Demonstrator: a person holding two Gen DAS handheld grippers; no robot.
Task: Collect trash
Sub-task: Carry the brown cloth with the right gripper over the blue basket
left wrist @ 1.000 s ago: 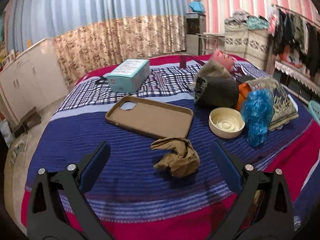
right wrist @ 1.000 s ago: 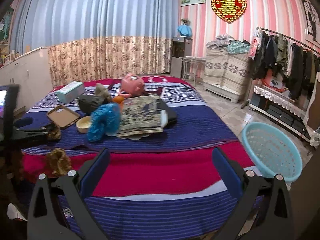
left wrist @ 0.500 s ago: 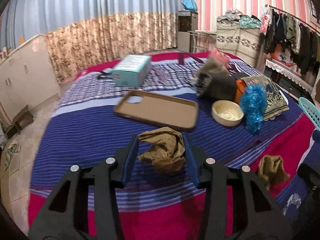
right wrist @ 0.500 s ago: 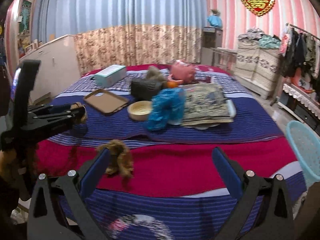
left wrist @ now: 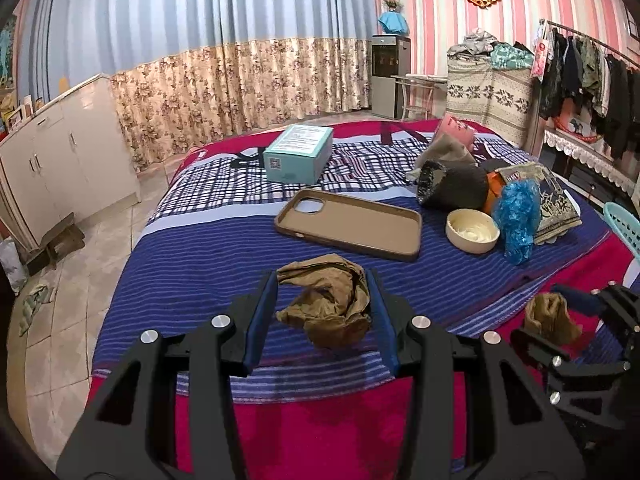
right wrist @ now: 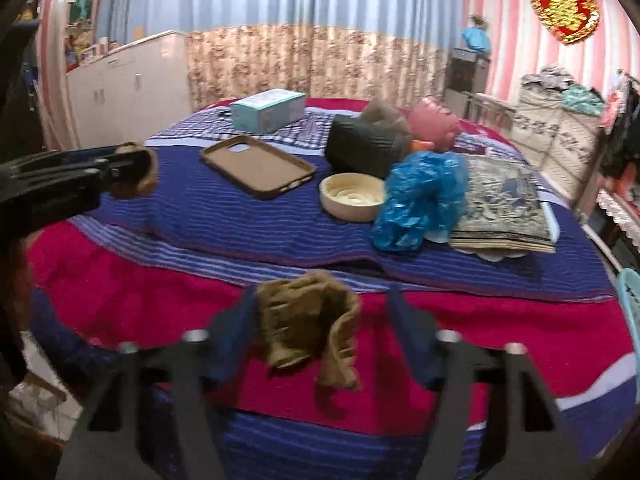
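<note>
My left gripper [left wrist: 322, 312] is shut on a crumpled brown wad [left wrist: 326, 300] and holds it just above the striped bedspread [left wrist: 192, 256]. It also shows in the right wrist view [right wrist: 134, 174] at the far left. A second brown wad [right wrist: 310, 328] lies on the red band near the bed's edge. My right gripper [right wrist: 320, 340] has its blue pads either side of it, with a gap on the right side; the view is blurred. That wad and the right gripper show in the left wrist view [left wrist: 550, 318] at lower right.
On the bed lie a brown phone case [left wrist: 350, 224], a teal box [left wrist: 300, 154], a cream bowl [left wrist: 472, 234], a blue plastic bag [left wrist: 518, 216], a dark roll [left wrist: 452, 190] and a patterned book [right wrist: 500, 204]. A teal basket [left wrist: 626, 226] stands on the right.
My left gripper shut on the first brown wad and lifted it slightly. My right gripper swung left to the second wad and its fingers narrowed around it.
</note>
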